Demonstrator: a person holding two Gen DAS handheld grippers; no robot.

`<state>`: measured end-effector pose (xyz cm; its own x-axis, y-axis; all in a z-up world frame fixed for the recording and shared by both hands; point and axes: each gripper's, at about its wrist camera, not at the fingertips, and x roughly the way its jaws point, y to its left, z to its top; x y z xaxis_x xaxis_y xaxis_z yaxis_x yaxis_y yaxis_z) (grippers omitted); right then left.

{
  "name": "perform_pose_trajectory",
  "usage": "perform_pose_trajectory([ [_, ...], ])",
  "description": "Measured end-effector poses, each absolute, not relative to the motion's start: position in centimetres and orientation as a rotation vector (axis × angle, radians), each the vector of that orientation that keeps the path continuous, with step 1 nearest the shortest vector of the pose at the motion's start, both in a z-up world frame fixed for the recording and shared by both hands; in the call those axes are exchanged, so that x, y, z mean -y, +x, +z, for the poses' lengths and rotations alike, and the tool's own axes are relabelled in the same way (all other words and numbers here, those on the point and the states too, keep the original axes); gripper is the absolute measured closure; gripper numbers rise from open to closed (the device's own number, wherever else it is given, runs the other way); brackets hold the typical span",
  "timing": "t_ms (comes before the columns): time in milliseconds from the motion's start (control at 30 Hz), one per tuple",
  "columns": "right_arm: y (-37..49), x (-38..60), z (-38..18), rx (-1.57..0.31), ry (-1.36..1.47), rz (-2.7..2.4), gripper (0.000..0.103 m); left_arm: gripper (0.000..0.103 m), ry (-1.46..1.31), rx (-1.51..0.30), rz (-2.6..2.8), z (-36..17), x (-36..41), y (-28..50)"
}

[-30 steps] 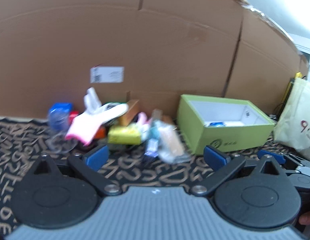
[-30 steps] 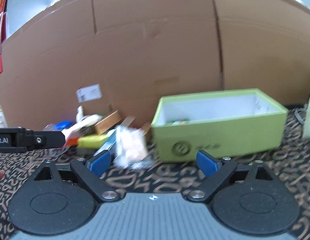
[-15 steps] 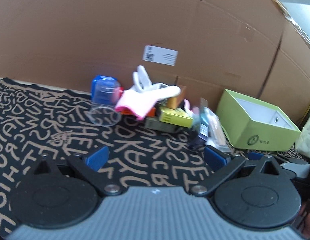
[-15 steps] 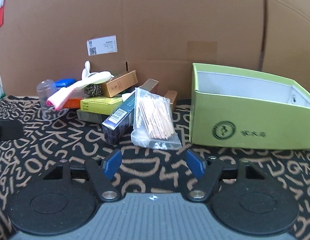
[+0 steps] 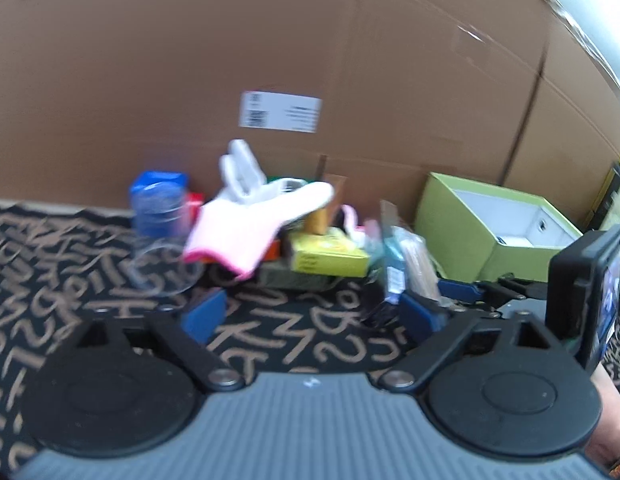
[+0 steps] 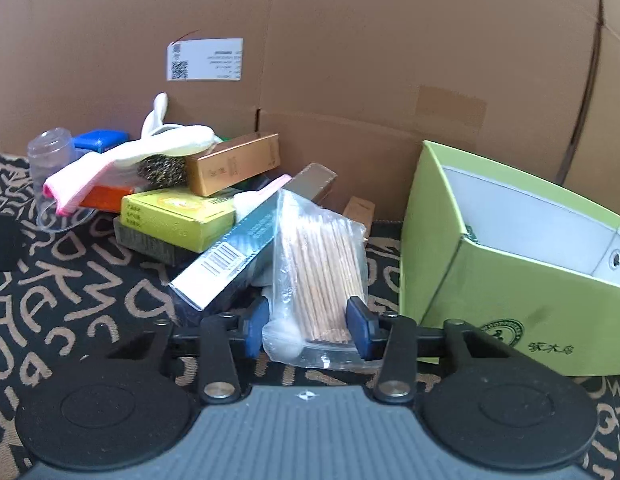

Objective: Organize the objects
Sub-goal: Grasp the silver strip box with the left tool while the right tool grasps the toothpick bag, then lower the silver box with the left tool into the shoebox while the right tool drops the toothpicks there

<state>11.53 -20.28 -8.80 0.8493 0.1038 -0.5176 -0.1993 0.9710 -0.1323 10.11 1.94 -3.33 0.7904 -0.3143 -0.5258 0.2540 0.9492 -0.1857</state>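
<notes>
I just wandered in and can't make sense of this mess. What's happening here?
A person is tidying a heap of small items with two hand-held grippers. The right gripper has just been closing around a clear bag of wooden sticks, right beside an open green box. The left gripper, open with nothing between its pads, points toward the pile near a white-and-pink glove.

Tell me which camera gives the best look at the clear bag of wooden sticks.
The right wrist view. The bag of sticks sits sharp and centred between the right tool's blue pads, which have just been closing around it. The left wrist view shows the same bag only blurred and partly hidden, off to the right.
</notes>
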Motion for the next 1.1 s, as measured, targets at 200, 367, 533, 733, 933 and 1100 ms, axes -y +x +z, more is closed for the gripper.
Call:
perform_pose_trajectory([
  [200, 8.3, 22.7, -8.0, -0.493, -0.109, 0.145, 0.096, 0.033, -0.02, -0.618, -0.399, -4.1, 2.6, 13.0],
  [367, 4.7, 24.2, -8.0, -0.509, -0.127, 0.136, 0.097, 0.036, 0.022, -0.657, -0.406, -5.7, 5.9, 15.1],
  [533, 1.0, 25.3, -7.9, -0.554, -0.091, 0.184, 0.097, 0.081, 0.022, -0.735, -0.406, -7.4, 6.8, 16.8],
  [733, -1.7, 24.9, -7.1, -0.584, -0.05, 0.319, 0.096, 0.082, 0.075, -0.742, -0.469, -7.5, 4.8, 13.8],
  [933, -2.9, 24.5, -6.1, -0.576, -0.044, 0.478, 0.023, 0.081, 0.055, -0.806, -0.583, -7.1, -0.4, 8.3],
  [1100, -1.6, 23.8, -6.4, -0.535, -0.205, 0.458, 0.017, 0.06, 0.109, -0.732, -0.485, -5.9, -1.8, 7.3],
])
